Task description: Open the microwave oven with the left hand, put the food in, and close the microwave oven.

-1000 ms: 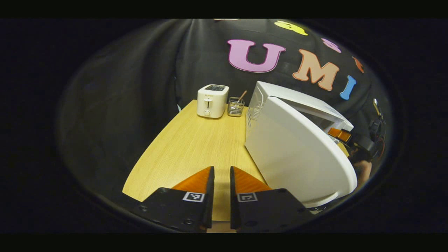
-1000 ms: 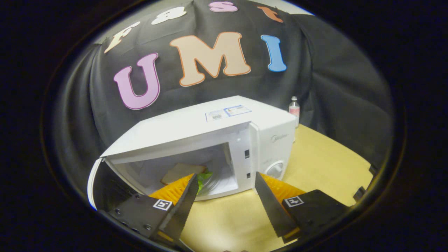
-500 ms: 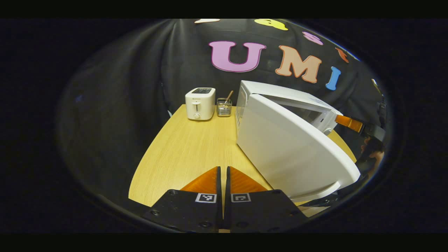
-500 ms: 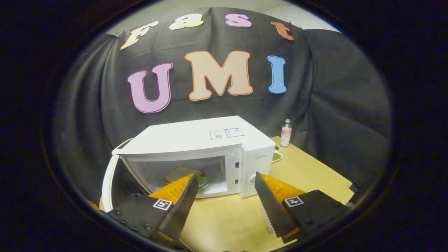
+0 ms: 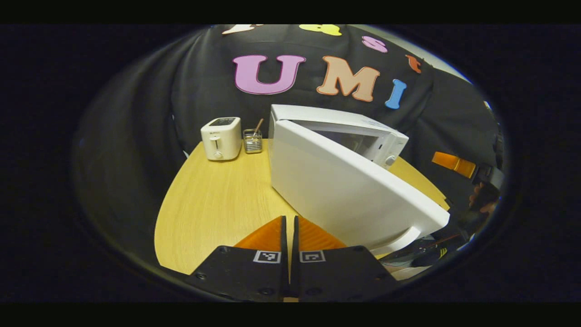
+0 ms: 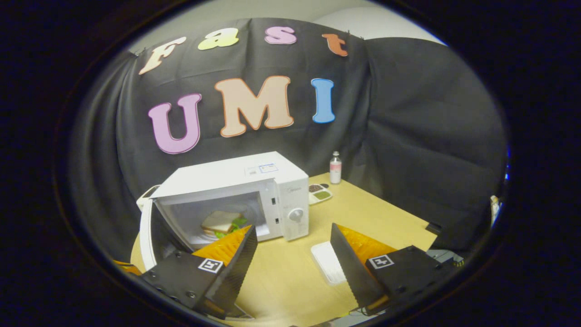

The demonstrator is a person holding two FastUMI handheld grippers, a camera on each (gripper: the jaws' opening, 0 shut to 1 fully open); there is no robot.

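The white microwave (image 6: 236,181) stands on the wooden table (image 6: 363,218) with its door (image 6: 147,231) swung wide open to the left. A sandwich (image 6: 222,222) with green lettuce lies inside the cavity. My right gripper (image 6: 292,240) is open and empty, held back from the microwave above the table. In the left gripper view the door's white outer face (image 5: 345,190) is just right of my left gripper (image 5: 289,227), which is shut on nothing. The microwave's body (image 5: 340,125) shows behind the door. At the far right, the right gripper (image 5: 454,163) and a hand (image 5: 481,200) appear.
A white toaster (image 5: 221,138) and a wire utensil holder (image 5: 253,141) stand at the table's back left. A flat white tray (image 6: 329,262) lies in front of the microwave. A small bottle (image 6: 335,168) and a compartment dish (image 6: 319,193) sit behind on the right.
My right gripper has drawn back from the microwave, still open, leaving the sandwich inside. My left gripper's fingers have closed together and its view has swung toward the door.
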